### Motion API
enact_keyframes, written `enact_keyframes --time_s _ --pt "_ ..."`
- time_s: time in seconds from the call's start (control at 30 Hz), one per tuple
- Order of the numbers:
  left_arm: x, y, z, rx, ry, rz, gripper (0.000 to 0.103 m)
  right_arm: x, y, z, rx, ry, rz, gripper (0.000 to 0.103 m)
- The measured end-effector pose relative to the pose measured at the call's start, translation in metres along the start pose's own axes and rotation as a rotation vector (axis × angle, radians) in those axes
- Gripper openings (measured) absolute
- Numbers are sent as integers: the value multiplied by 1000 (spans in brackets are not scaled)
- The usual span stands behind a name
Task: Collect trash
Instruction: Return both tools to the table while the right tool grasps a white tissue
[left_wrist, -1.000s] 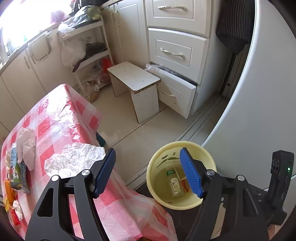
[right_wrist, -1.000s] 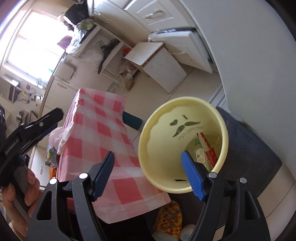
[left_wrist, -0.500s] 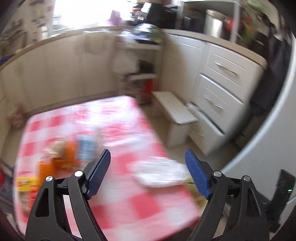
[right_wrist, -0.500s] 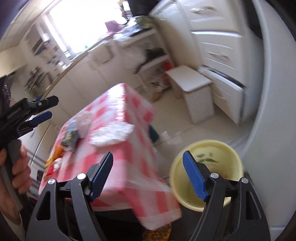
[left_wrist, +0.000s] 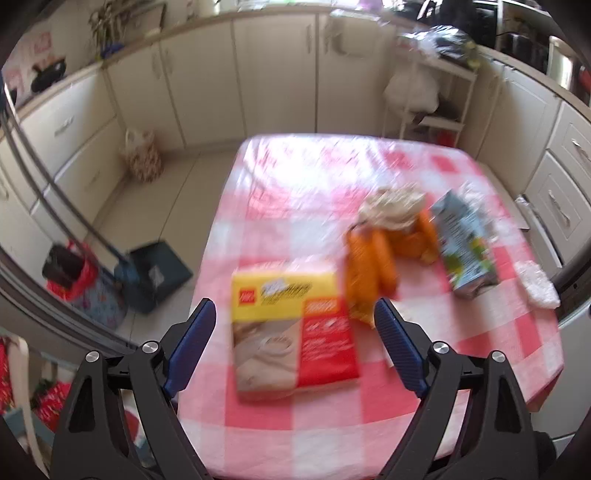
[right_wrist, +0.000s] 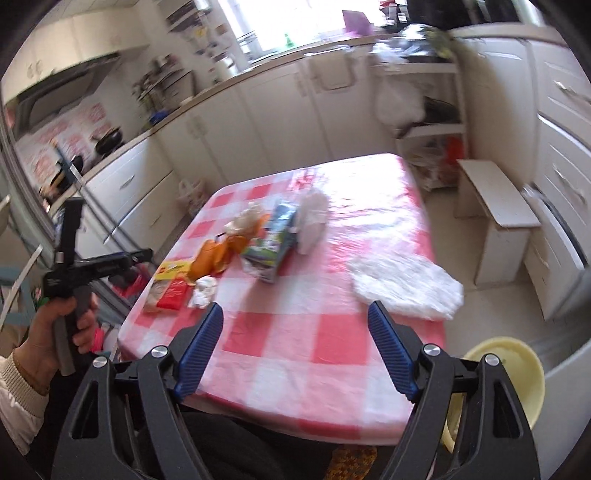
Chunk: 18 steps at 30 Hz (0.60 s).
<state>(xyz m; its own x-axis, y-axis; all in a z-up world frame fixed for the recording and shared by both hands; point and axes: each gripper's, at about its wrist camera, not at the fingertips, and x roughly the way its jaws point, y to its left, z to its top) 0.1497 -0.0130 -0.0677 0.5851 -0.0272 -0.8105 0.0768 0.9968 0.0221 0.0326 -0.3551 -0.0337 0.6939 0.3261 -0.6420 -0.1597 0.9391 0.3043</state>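
Both grippers have swung from the yellow bin (right_wrist: 517, 373) to the desk (left_wrist: 332, 402); left gripper (left_wrist: 295, 350) and right gripper (right_wrist: 295, 349) spread, empty. Blurred yellow-red packet (left_wrist: 291, 332), orange wrappers (left_wrist: 369, 269), milk carton (left_wrist: 463, 247).

Strong daylight is admitted through the window (right_wrist: 295, 22), which is blown out, glare is thrown across the checked tablecloth (left_wrist: 314, 173), both views are smeared by motion blur, and edges are bent by fisheye distortion.
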Motion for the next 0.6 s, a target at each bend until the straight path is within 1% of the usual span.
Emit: enact_keyframes --time_s 0.1,0.2,0.27,0.37,0.43,0.53,0.6 --pt "22 20 -14 -54 60 1 84 21 31 14 -98 49 44 80" --pt "36 29 -22 -62 109 4 85 52 61 19 -214 120 68 80" --pt "44 35 -23 -84 127 -2 86 73 79 19 -269 158 80 80" --pt "52 36 -23 -91 151 3 88 108 100 16 -333 215 102 80" --pt "57 35 -23 -90 160 1 88 124 111 13 -362 237 111 78" --pt "61 36 -23 -98 163 -9 88 153 121 10 -382 273 106 71" --pt "64 38 -22 -103 166 -15 88 170 124 11 -363 295 106 62"
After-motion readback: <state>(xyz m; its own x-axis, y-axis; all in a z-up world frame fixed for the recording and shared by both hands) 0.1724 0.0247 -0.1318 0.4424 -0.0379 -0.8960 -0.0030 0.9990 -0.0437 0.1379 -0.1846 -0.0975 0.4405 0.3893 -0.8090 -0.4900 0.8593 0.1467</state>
